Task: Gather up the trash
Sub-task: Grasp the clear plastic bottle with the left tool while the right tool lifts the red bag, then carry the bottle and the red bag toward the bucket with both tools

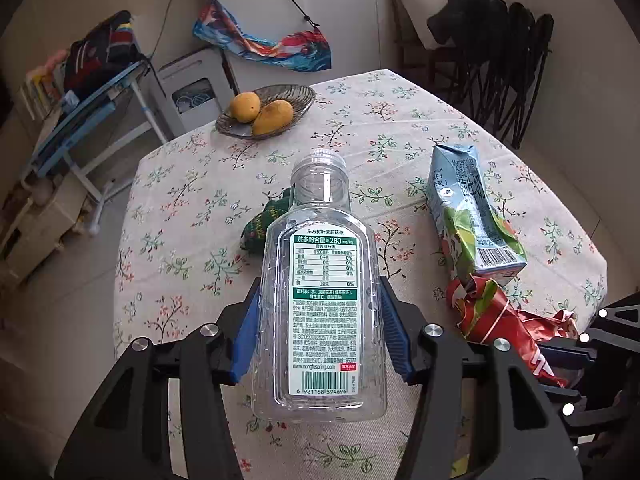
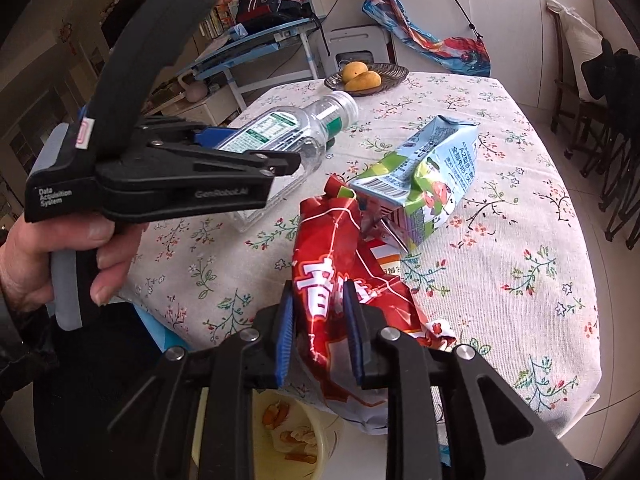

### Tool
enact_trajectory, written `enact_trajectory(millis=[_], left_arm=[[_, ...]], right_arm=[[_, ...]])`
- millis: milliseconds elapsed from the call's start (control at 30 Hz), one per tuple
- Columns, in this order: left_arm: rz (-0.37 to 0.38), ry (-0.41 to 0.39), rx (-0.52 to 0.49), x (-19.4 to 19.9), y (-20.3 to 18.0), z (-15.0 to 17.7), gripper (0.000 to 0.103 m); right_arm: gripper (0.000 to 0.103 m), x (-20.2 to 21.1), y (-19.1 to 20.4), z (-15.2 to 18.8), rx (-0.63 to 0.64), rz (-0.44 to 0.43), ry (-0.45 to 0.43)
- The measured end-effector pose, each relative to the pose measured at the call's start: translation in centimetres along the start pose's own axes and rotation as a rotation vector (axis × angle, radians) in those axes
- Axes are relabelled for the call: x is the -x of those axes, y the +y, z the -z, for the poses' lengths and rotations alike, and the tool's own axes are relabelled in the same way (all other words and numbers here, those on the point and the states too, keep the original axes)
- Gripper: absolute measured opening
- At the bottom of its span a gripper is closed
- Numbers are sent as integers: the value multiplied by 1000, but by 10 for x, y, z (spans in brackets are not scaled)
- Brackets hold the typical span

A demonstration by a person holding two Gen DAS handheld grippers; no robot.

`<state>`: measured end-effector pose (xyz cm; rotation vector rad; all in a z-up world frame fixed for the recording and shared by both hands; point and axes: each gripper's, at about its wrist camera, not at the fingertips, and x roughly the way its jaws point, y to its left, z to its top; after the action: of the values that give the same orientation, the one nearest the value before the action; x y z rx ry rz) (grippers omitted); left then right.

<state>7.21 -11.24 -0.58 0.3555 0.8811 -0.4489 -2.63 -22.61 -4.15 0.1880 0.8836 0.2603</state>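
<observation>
My left gripper (image 1: 320,304) is shut on a clear empty plastic bottle (image 1: 322,280) with a green and white label, held above the floral table; it also shows in the right wrist view (image 2: 280,136), with the left gripper (image 2: 248,148) around it. My right gripper (image 2: 318,300) is shut on a crumpled red snack wrapper (image 2: 336,276) over the table's near edge; the wrapper also shows in the left wrist view (image 1: 496,320). A crushed blue and green milk carton (image 1: 472,212) lies on the table, touching the wrapper (image 2: 428,176). A dark green wrapper (image 1: 264,224) lies partly hidden behind the bottle.
A glass dish with two mangoes (image 1: 266,110) stands at the table's far side (image 2: 366,74). A yellowish bin with peels (image 2: 280,436) sits below the table's near edge. Dark chairs (image 1: 508,76) stand at the right, a blue desk (image 1: 88,120) at the left.
</observation>
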Motion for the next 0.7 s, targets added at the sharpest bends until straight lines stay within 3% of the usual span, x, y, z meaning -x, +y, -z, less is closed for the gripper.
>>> enact_trajectory(millis=[200, 300, 367, 433, 700], left_arm=[[54, -32, 210, 29, 40, 51, 52], [54, -38, 283, 36, 54, 72, 53], [42, -22, 294, 33, 58, 81, 53], [39, 0, 292, 28, 61, 83, 53], [-29, 34, 254, 23, 62, 71, 59]], right_arm=[[22, 0, 20, 2, 79, -26, -12], [22, -2, 32, 5, 142, 19, -13], [26, -5, 34, 6, 152, 47, -8], [42, -8, 32, 7, 158, 85, -6], [43, -17, 23, 7, 125, 115, 20]])
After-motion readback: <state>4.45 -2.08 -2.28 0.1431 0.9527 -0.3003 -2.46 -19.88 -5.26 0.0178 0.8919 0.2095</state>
